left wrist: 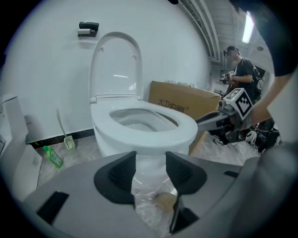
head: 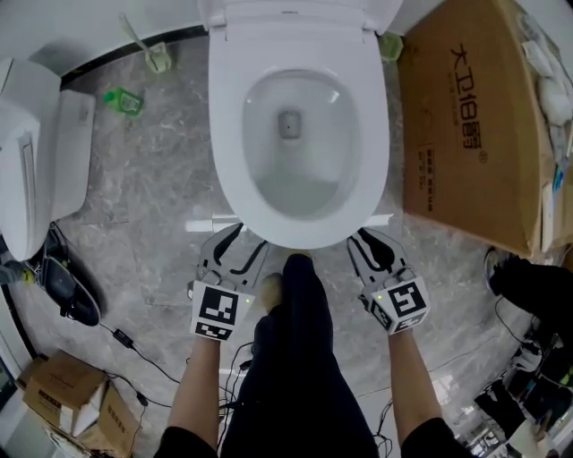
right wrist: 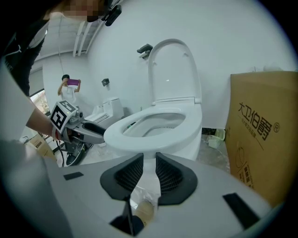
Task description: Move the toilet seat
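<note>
**Toilet Seat: Gripper Positions at the Front Rim**

1. Task item. The toilet seat (head: 300, 231) lies down flat on the white bowl. The lid (head: 300, 13) stands upright behind it against the wall. In the left gripper view the seat (left wrist: 151, 135) fills the middle of the frame, above and beyond the fingers. In the right gripper view the seat (right wrist: 139, 139) sits likewise just above the fingers.

2. Left gripper. The left gripper (head: 240, 249) is at the front left of the bowl and points in under the seat's front edge. Its fingers (left wrist: 116, 176) stand apart. Only the pedestal and the floor show in the gap, and nothing is gripped. No view shows whether the tips touch the seat's underside.

3. Right gripper. The right gripper (head: 369, 249) mirrors it at the front right of the bowl. Its fingers (right wrist: 170, 176) are open with a narrow gap between them. The gap holds nothing, and the bowl's front is seen beyond it.

4. Surroundings.
   - The marble floor (head: 152, 206) carries all items.
   - A cardboard box (head: 466, 134) stands just beside the toilet on the right.
   - A toilet brush (head: 152, 54) and a green bottle (head: 124, 100) sit near the wall on the left.
   - The person's dark trouser leg (head: 295, 358) is between the two grippers, directly before the bowl.
</note>
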Available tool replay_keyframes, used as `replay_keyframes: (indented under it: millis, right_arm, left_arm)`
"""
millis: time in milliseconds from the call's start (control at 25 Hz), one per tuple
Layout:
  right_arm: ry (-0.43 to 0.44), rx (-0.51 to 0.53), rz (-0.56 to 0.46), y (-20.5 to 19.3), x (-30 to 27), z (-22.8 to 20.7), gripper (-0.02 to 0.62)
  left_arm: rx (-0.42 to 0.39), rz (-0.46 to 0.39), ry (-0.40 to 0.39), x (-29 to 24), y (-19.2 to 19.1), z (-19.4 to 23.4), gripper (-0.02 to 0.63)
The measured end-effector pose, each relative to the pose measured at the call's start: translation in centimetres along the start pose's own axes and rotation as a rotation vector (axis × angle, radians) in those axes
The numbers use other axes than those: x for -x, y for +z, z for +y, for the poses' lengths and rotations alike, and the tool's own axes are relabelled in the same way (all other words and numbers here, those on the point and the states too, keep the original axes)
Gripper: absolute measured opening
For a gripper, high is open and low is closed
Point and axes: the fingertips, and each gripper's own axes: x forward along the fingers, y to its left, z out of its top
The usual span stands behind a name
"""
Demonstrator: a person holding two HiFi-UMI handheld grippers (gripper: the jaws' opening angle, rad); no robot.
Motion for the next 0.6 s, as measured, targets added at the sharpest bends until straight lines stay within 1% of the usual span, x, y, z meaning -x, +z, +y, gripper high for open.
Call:
replay_keyframes:
  millis: [320, 480, 600]
  right_arm:
    - [-0.002, -0.013, -0.074, 5.8, 3.1, 0.7, 0.091]
    - [0.000, -0.012, -0.108, 8.4, 4.1, 0.9, 0.089]
    - [0.005, 0.001, -0.129, 10.3, 4.7, 1.0, 0.088]
  left_arm:
    - [0.052, -0.056, -0.007, 3.4, 5.4, 0.0, 0.199]
    - [0.042, -0.069, 0.004, 4.8, 8.0, 0.3, 0.198]
    - [0.052, -0.089, 0.012, 5.7, 9.6, 0.5, 0.192]
